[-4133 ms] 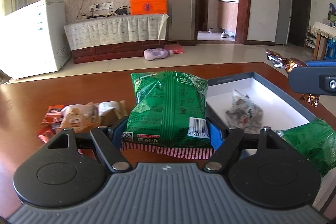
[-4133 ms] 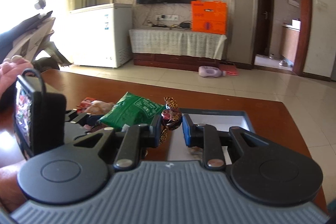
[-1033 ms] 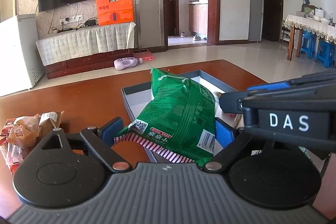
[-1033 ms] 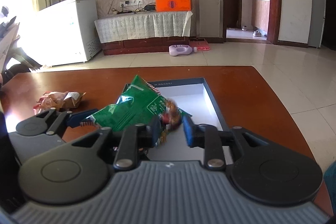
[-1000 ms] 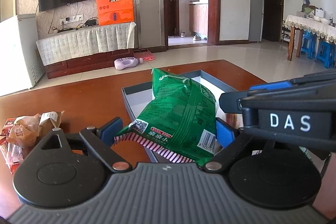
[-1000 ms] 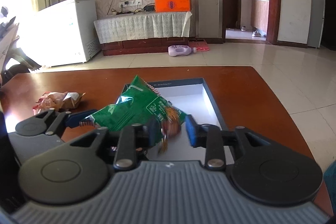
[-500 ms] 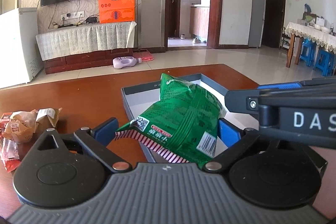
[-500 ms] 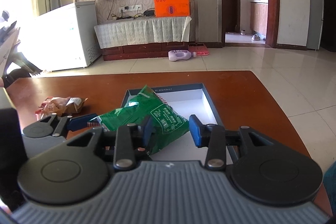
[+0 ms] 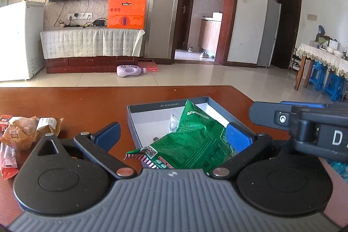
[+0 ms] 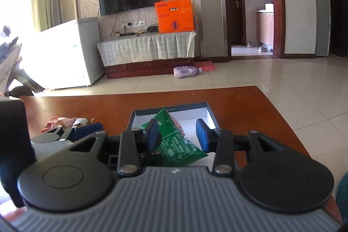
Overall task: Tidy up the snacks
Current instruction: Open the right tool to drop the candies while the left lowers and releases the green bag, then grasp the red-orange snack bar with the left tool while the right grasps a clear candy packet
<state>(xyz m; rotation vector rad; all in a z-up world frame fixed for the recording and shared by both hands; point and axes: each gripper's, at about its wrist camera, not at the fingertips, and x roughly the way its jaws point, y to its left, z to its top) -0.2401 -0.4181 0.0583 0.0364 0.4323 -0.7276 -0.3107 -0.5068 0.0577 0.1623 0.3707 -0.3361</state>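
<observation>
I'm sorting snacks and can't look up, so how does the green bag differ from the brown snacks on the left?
The green bag lies in the box, tilted over its near rim; the brown snacks sit outside on the table. The green bag is larger and alone; the brown snacks are small and clustered. Both are sealed wrappers.

The green snack bag (image 9: pixel 191 142) hides most of the box (image 9: pixel 152 109) floor, and its lower end disappears behind the left hand-held gripper (image 9: pixel 173 136). A clear-wrapped item (image 9: pixel 173 124) behind it cannot be identified. The red packet (image 9: pixel 7 158) is cut off by the frame's edge.
</observation>
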